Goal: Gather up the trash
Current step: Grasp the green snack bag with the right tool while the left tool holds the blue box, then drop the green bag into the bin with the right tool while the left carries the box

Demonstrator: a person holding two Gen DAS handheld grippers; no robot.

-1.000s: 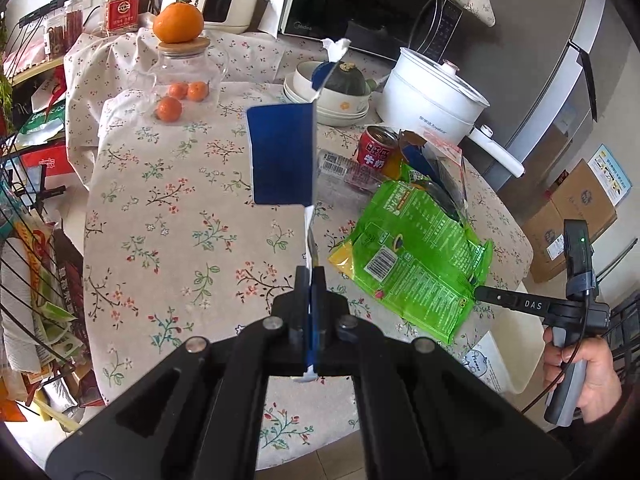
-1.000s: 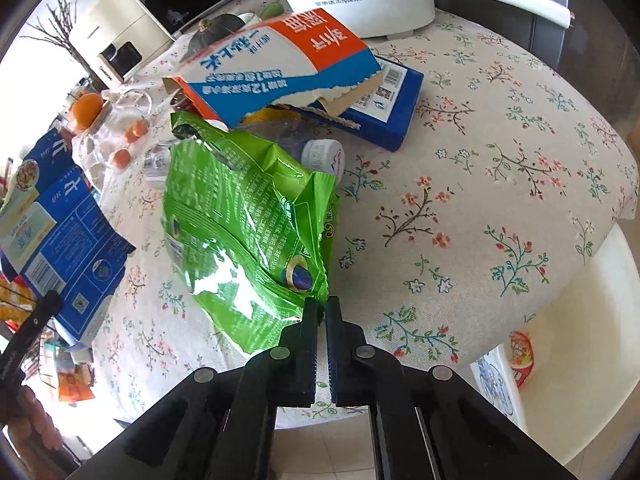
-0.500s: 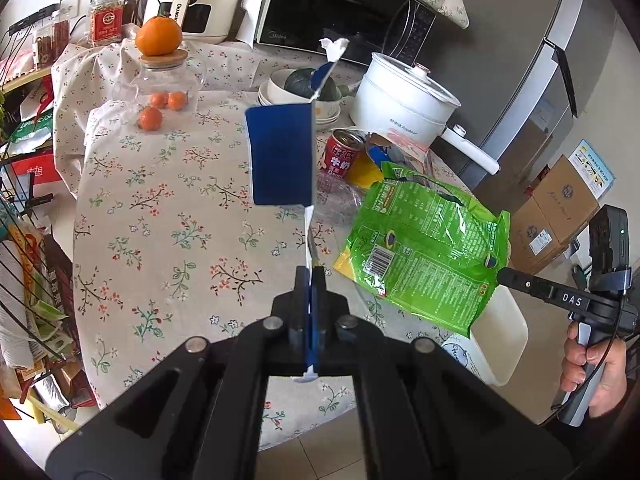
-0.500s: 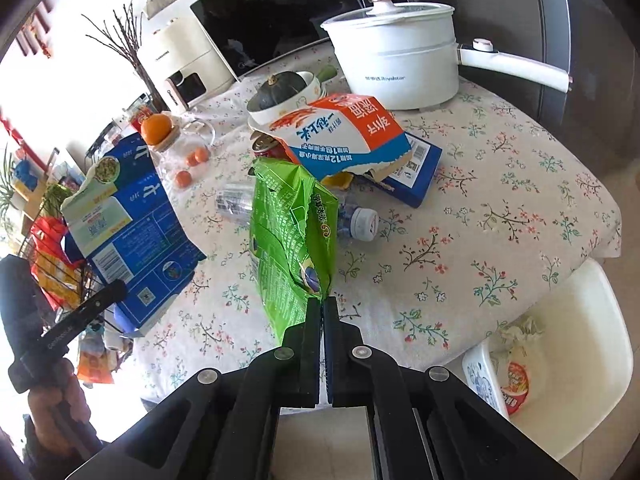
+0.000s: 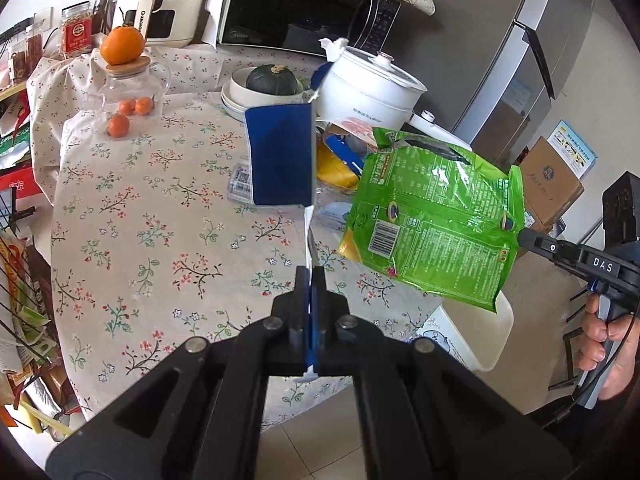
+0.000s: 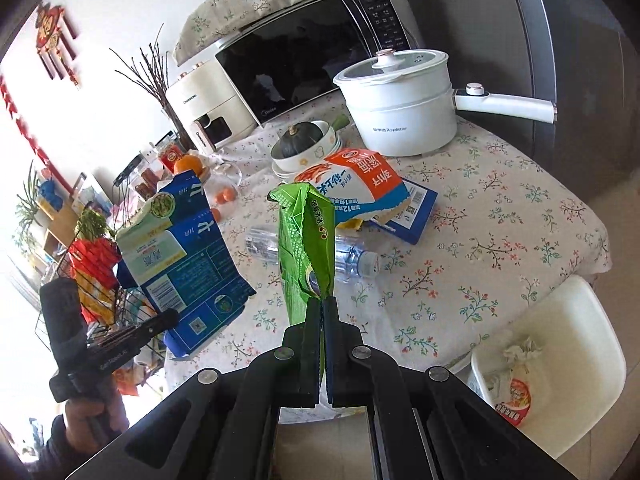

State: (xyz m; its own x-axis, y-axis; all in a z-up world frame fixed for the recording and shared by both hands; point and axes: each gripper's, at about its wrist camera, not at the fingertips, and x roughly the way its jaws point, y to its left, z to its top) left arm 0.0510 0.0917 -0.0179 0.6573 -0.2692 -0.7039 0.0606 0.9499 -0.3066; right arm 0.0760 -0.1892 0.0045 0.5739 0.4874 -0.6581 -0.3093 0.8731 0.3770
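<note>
Two pieces of trash now up off the floral tablecloth [image 5: 152,216], both in the air. At centre frame in the left wrist view, left gripper [image 5: 311,280] clamped tight on the lower edge of a flattened blue carton [image 5: 280,156], standing upright much as a second ago. Further right, green snack bag [image 5: 436,216] lifted well clear of the cloth, where a second ago it lay beside the red can; right gripper [image 6: 322,312] pinched on its corner. Lower right, white bin [image 6: 560,360] off the table edge, wrappers already inside, probably the drop point for both. Left on the table: clear plastic bottle [image 6: 348,258], orange-and-white milk carton [image 6: 356,184], a second blue box [image 6: 416,212].
</note>
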